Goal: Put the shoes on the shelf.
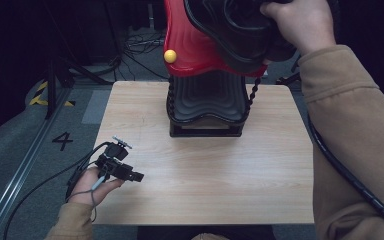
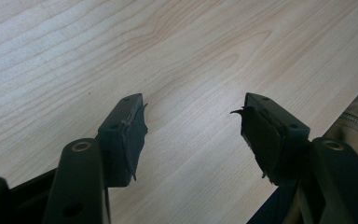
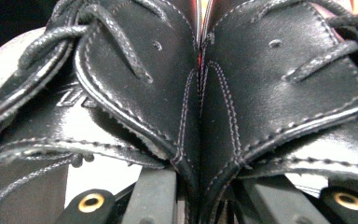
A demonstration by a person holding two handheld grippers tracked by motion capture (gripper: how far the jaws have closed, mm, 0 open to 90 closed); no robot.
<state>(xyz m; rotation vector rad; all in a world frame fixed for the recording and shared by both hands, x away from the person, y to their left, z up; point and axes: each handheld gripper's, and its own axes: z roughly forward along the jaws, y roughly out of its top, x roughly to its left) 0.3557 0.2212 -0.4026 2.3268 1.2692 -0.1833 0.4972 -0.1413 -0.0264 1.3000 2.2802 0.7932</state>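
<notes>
Gleaming black laced leather shoes

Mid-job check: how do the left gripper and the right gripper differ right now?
Jaws: the left gripper has its jaws apart with nothing between them, while the right gripper is clamped on black leather shoes.
Height: the left gripper sits low at the table's near left edge, while the right hand is high above the far edge.
Shared: each gripper is held in one of the person's hands.
</notes>
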